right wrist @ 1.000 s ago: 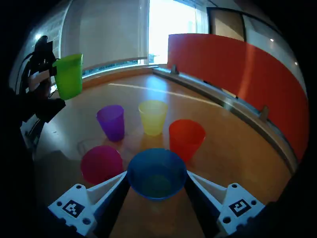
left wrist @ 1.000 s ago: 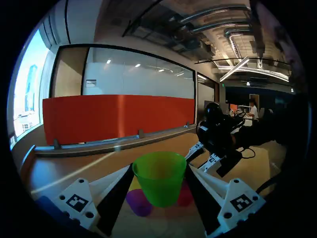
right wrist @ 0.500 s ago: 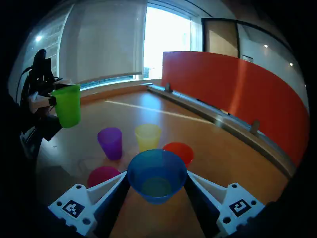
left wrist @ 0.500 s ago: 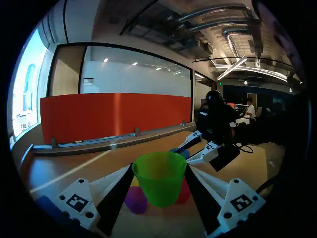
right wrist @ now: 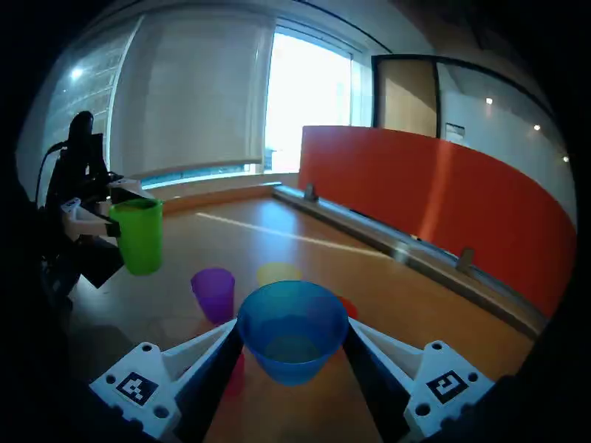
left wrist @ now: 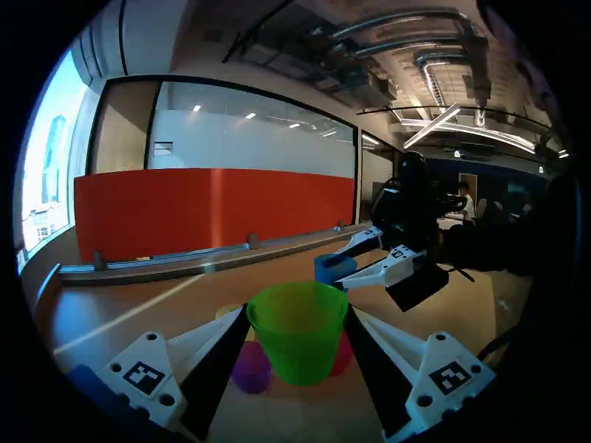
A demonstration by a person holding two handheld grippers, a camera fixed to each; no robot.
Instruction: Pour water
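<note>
Left gripper (left wrist: 295, 311) clamps the green cup (left wrist: 298, 343) upright at lower centre; right gripper (right wrist: 293, 319) pinches the blue cup (right wrist: 292, 347) level, both held clear of the table (right wrist: 414, 314), seemingly lining up a pour.

- green cup (left wrist: 298, 340), in left gripper (left wrist: 295, 316)
- blue cup (right wrist: 292, 340), in right gripper (right wrist: 292, 328)
- purple cup (right wrist: 213, 293), yellow cup (right wrist: 278, 273) ahead of it
- fingers (right wrist: 185, 362) white (black-and-white square tags)

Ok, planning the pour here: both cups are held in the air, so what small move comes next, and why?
Probably bring the blue cup in the right gripper nearer the green cup in the left gripper, rim above rim: both cups are upright and clearly apart, too far to pour.
</note>
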